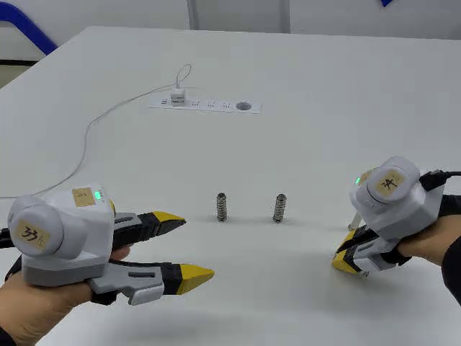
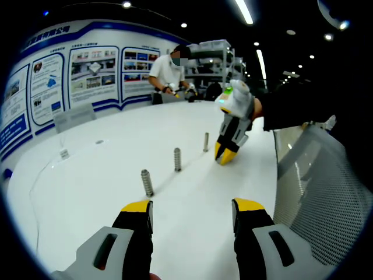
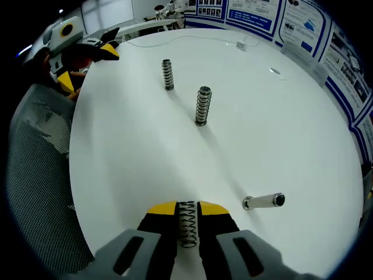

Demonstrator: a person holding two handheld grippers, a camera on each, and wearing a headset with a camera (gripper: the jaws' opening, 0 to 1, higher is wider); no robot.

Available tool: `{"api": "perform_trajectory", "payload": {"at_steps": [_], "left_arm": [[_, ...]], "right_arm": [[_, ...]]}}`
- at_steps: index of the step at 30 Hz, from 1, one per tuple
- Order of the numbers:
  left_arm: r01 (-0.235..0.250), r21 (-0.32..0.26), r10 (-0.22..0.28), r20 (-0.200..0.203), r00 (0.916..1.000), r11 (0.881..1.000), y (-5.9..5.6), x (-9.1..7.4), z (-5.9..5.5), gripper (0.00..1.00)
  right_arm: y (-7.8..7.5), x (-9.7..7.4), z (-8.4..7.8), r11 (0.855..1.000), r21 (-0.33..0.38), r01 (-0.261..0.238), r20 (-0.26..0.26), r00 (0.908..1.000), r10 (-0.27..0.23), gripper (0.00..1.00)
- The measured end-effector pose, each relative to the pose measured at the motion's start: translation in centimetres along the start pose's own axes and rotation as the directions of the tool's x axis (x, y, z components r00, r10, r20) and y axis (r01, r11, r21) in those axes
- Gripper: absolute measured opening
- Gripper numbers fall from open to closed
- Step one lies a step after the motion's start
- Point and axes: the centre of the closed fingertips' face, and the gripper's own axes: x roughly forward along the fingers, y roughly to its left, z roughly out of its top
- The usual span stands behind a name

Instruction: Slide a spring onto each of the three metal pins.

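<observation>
Right gripper (image 3: 187, 210) clamps spring (image 3: 187, 226); its body half-hides 1 pin (image 1: 353, 220).

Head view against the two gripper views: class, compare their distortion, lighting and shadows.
Head view: straight lines, even light, faint shadows by two sprung pins. Left gripper view: fisheye bends the table, ceiling lights glare. Right gripper view: table bulges, held spring sharp.

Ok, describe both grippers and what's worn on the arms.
Left gripper: grey-white body, round white cap with a tan handwritten sticker, green light, black jaws tipped yellow. Right gripper: same build and colours, its own tan sticker, with a black cable off its back. A dark sleeve covers the right forearm.
</observation>
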Motion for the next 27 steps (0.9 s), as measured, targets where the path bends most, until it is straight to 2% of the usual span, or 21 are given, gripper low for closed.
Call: {"api": "perform_trajectory", "payload": {"at_steps": [7, 12, 27], "left_arm": [[-0.001, -0.001, 0.001, -0.001, 1.0000, 1.000, 0.0, 0.0, 0.0, 0.56], [-0.003, 0.001, 0.003, 0.000, 1.0000, 1.000, 0.0, 0.0, 0.0, 0.56], [0.005, 0.008, -0.005, 0.004, 1.0000, 1.000, -0.1, 0.1, 0.2, 0.55]], "right_arm": [[0.2, 0.1, 0.0, 1.000, 0.002, -0.014, -0.003, 0.9999, 0.014, 0.12], [0.1, 0.0, 0.0, 1.000, 0.006, -0.007, -0.002, 1.0000, 0.007, 0.12], [-0.1, -1.6, 1.6, 0.999, 0.041, 0.018, 0.072, 0.9972, -0.021, 0.12]]}}
